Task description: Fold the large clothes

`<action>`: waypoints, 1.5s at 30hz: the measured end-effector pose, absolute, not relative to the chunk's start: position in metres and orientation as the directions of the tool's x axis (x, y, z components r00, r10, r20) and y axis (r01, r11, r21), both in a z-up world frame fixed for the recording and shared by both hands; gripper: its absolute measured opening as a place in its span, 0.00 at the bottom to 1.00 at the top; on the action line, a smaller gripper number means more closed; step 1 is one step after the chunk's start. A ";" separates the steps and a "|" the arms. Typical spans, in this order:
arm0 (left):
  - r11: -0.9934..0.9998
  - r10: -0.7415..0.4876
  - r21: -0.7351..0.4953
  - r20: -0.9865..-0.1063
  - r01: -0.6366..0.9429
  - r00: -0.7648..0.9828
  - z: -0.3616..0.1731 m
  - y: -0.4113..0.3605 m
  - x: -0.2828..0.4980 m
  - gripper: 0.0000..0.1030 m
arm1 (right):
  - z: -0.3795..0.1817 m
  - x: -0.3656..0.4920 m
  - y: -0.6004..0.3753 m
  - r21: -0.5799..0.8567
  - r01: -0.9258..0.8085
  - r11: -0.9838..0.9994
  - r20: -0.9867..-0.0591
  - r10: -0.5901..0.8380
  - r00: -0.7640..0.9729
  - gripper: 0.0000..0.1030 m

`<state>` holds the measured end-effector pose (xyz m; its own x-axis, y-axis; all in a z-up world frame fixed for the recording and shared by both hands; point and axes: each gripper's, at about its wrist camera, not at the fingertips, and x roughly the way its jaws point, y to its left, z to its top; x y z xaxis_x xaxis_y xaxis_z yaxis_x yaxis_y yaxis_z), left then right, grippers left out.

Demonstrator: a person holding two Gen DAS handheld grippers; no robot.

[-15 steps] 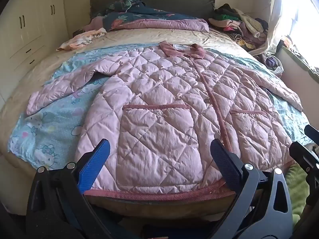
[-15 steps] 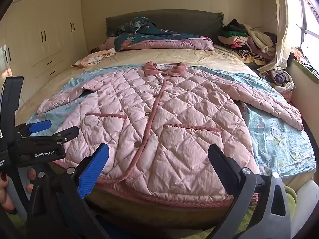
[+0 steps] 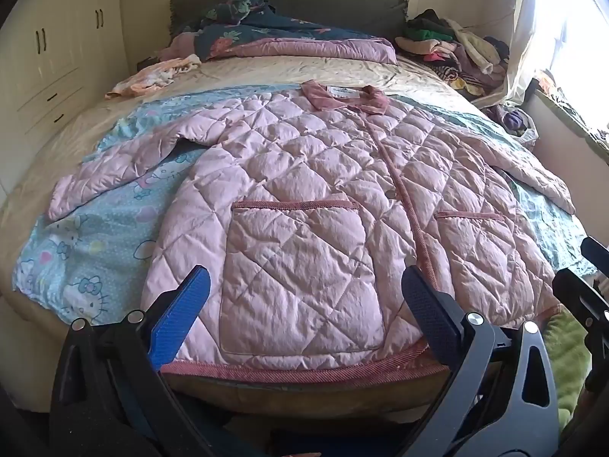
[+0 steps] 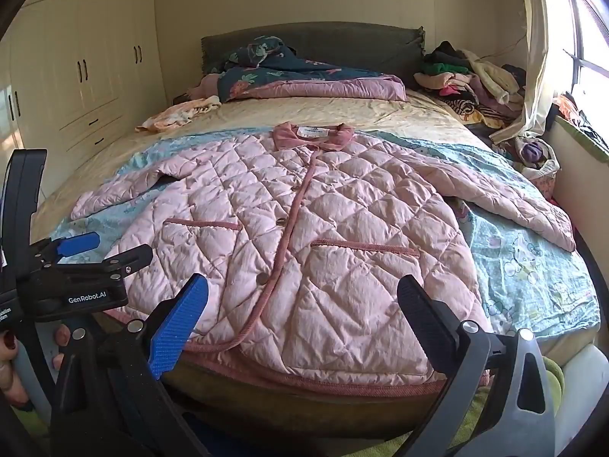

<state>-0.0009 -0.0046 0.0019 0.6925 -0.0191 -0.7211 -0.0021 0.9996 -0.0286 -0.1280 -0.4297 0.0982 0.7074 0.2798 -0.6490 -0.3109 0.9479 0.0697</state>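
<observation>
Lying face up and spread flat, the pink quilted jacket [image 3: 304, 205] is seen across the near half of the bed [image 3: 289, 68], its collar [image 3: 344, 97] turned toward the headboard and its hem [image 3: 300, 371] draped over the foot edge. Its front is buttoned, both patch pockets are visible, and each sleeve is stretched out to its own side over a light blue cartoon-print sheet [image 3: 87, 251] that is laid beneath it. No fold is visible anywhere on the garment, so the task is judged to be at its very start: the spreading is done, while the folding in of sleeves and sides and the doubling of the body are all left to do.

Just short of the hem, the left tongs [image 3: 304, 304] are held released, with the jaws wide apart and nothing between them; they point at the pocket on that side. The right tongs [image 4: 300, 308] are likewise held released and empty, aimed at the buttoned middle and the other pocket. Neither pair is touching the cloth.

Farther out, a dark floral quilt [image 4: 289, 68] is bunched against the headboard, a heap of other clothes [image 4: 472, 80] is piled at the far right corner, and a small pale garment [image 4: 179, 112] is left near the far left edge. White wardrobes [image 4: 76, 76] are set along the left wall.
</observation>
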 end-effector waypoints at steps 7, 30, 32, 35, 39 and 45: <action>1.000 -0.018 -0.027 -0.722 -0.003 0.692 0.003 -0.006 -0.001 0.92 | 0.096 -0.130 -0.427 0.065 -0.311 0.948 -0.644 0.278 0.712 0.96; 0.999 -0.022 -0.032 -0.720 -0.002 0.694 0.003 -0.006 -0.003 0.92 | 0.096 -0.131 -0.428 0.073 -0.309 0.948 -0.644 0.281 0.712 0.96; 0.999 -0.022 -0.032 -0.720 -0.001 0.694 0.004 -0.007 -0.003 0.92 | 0.096 -0.130 -0.427 0.074 -0.308 0.949 -0.645 0.281 0.711 0.96; 0.999 -0.022 -0.033 -0.719 -0.003 0.694 0.002 -0.004 -0.002 0.92 | 0.096 -0.130 -0.427 0.074 -0.308 0.948 -0.644 0.282 0.711 0.96; 1.000 -0.018 -0.031 -0.719 -0.006 0.695 0.003 -0.006 -0.002 0.92 | 0.095 -0.130 -0.428 0.075 -0.310 0.948 -0.644 0.283 0.710 0.96; 1.000 -0.020 -0.031 -0.717 -0.003 0.696 0.004 -0.005 -0.004 0.92 | 0.095 -0.130 -0.428 0.075 -0.310 0.948 -0.644 0.283 0.710 0.96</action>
